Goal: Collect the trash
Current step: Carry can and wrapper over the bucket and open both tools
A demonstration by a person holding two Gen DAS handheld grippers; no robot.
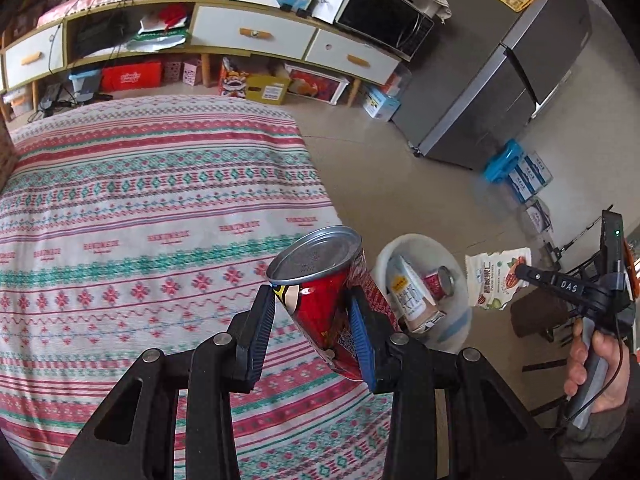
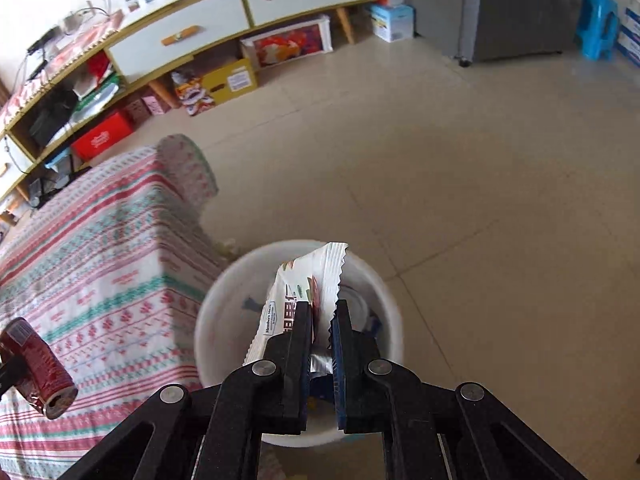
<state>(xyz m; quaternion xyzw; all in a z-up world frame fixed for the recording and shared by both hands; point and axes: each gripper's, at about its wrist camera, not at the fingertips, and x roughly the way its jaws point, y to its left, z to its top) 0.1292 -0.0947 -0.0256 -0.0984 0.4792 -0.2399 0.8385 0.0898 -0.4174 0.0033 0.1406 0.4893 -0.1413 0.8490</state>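
Note:
My left gripper [image 1: 312, 312] is shut on a red snack can [image 1: 320, 292] and holds it tilted above the edge of the patterned table [image 1: 140, 216]. The can also shows in the right wrist view [image 2: 38, 368]. My right gripper [image 2: 322, 322] is shut on a white snack wrapper [image 2: 304, 292] and holds it over the white bin [image 2: 216, 320]. In the left wrist view the bin [image 1: 460, 280] stands on the floor beside the table and holds a white bottle [image 1: 408, 288] and a small can [image 1: 440, 280]. The wrapper [image 1: 496, 276] hangs from the right gripper there.
A long TV cabinet [image 1: 256, 36] with drawers and boxes under it runs along the far wall. A grey fridge [image 1: 500, 72] stands at the right, with a blue stool [image 1: 504, 160] and cartons beside it. Tiled floor [image 2: 480, 184] lies beyond the bin.

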